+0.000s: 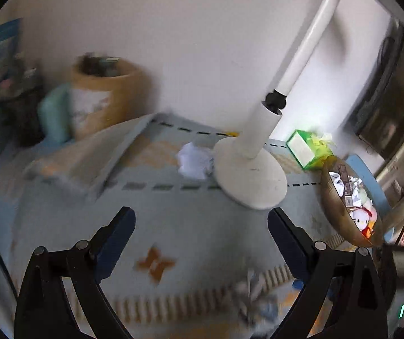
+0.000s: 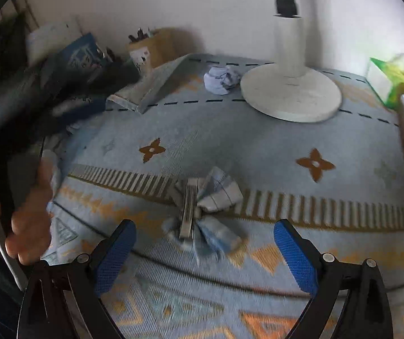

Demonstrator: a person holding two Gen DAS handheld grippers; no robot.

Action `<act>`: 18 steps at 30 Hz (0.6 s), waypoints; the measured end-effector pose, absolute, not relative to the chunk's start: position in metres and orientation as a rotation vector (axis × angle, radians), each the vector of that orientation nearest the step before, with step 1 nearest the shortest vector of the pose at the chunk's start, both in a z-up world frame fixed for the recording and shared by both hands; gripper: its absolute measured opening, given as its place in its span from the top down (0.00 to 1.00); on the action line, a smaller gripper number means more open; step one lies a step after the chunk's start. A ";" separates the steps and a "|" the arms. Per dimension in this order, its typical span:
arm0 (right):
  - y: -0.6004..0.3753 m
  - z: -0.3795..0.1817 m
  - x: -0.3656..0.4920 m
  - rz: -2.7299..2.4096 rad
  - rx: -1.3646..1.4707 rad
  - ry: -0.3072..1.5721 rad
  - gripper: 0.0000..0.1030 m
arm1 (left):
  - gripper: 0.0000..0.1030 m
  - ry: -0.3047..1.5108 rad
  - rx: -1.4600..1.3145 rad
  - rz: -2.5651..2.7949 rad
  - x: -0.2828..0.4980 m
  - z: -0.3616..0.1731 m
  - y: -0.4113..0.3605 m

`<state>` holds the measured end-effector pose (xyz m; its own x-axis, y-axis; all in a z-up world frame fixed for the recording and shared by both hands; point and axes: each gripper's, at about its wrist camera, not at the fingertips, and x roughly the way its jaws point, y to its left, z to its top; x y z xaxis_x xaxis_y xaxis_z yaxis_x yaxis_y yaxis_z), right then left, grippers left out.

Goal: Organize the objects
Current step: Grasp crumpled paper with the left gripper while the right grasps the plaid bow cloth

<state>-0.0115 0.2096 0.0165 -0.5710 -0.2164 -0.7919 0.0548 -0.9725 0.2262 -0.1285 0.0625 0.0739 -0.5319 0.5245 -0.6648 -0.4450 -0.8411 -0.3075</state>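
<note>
1. The right gripper, with blue textured pads, stands wide and holds nothing; the blue-and-white checked fabric bow with a pale clip bar across its middle lies on the blue patterned mat just ahead of it, centred between the jaws but not touched by either pad.
2. The bow's clip bar runs away from the gripper, roughly along its pointing line, while the fabric wings spread sideways toward each pad.
3. The left gripper, dark-padded, is also spread wide and empty; in its view the bow shows only as a blur low and to the right.
4. The right hand looks nearer and better lined up.
5. A brown wooden bowl already holding small items sits at the mat's right edge, probably the destination.
</note>
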 end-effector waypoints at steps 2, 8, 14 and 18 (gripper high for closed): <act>0.205 0.009 -0.017 -2.693 1.345 -0.211 0.05 | 0.08 -0.053 -1.091 2.300 -0.152 0.063 0.087; 0.187 -0.003 -0.026 -2.711 1.333 -0.090 0.16 | 0.08 0.112 -1.071 2.347 -0.194 0.034 0.130; 0.193 -0.005 -0.030 -2.754 1.330 -0.120 0.29 | 0.39 0.027 -1.119 2.324 -0.221 0.014 0.133; 0.186 -0.005 -0.030 -2.760 1.321 -0.045 0.48 | 0.54 -0.038 -1.122 2.314 -0.222 0.014 0.126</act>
